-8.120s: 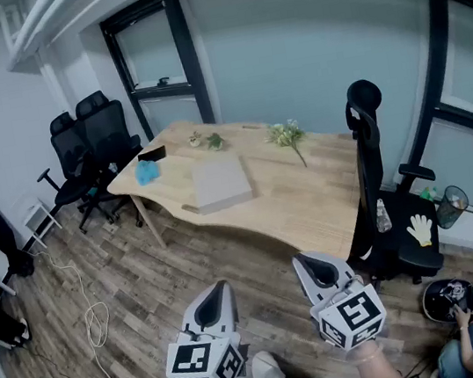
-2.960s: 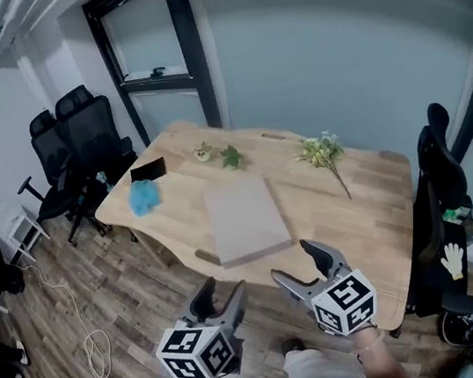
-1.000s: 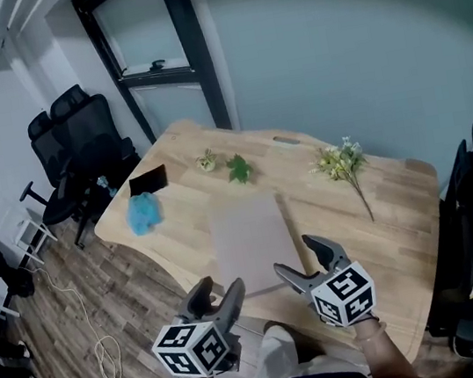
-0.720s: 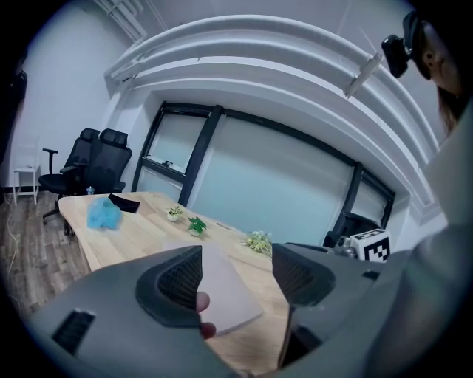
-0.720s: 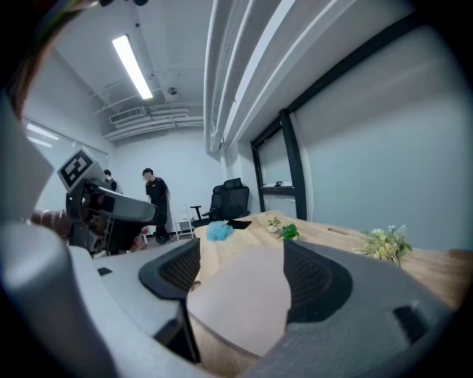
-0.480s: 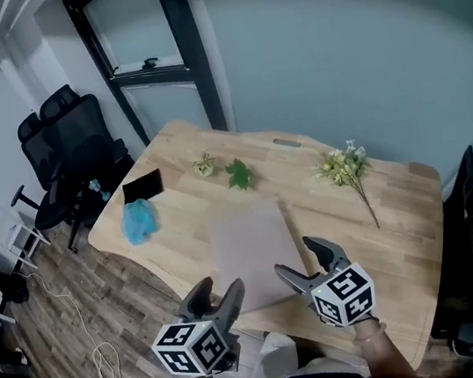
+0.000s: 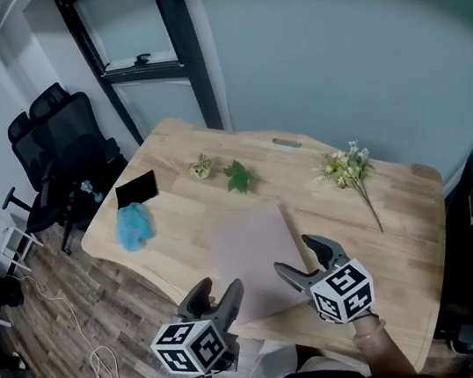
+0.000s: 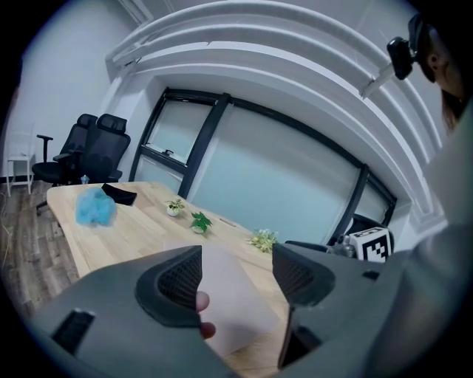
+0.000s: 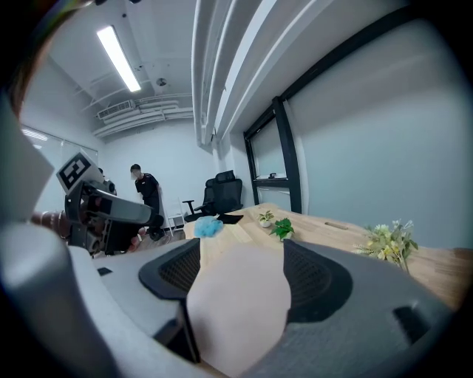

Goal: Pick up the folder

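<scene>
Showing a matte grey rectangular folder (image 7: 251,252) flat on the pale wood-grain worktop (image 7: 400,211), close to its curved near edge. Holding left gripper (image 7: 215,290) and right gripper (image 7: 293,255) at that edge, fingers (image 8: 174,284) spread wide, gripping nothing. Bearing black-and-white square markers (image 7: 348,284) on both cubes (image 7: 191,349).

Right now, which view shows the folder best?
Head view: the folder lies flat on the table, nearly its whole outline visible. The left and right gripper views show only part of it, framed between open jaws.
</scene>
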The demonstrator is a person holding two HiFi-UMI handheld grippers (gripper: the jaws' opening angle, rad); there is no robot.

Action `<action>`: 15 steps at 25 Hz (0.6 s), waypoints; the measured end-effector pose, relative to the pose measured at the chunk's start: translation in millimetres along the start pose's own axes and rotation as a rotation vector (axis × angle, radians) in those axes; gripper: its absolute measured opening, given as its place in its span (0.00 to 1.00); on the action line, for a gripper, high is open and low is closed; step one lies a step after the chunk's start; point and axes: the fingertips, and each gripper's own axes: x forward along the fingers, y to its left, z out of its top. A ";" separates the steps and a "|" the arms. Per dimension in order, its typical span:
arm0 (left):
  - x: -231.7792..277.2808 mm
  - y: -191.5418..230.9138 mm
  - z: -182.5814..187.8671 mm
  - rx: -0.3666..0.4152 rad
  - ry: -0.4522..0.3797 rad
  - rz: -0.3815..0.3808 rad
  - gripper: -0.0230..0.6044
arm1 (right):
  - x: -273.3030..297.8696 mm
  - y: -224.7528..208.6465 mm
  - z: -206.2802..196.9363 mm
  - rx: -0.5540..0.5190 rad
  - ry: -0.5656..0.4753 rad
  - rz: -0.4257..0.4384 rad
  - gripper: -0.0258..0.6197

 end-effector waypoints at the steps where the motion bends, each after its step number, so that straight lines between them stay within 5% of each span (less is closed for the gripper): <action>1: 2.5 2.6 0.3 -0.004 0.003 -0.001 0.47 | 2.9 -2.0 -0.2 0.003 0.004 -0.002 0.55; 15: 33.8 43.4 -7.3 -0.043 0.057 0.009 0.48 | 44.4 -13.4 -11.9 0.029 0.075 -0.010 0.55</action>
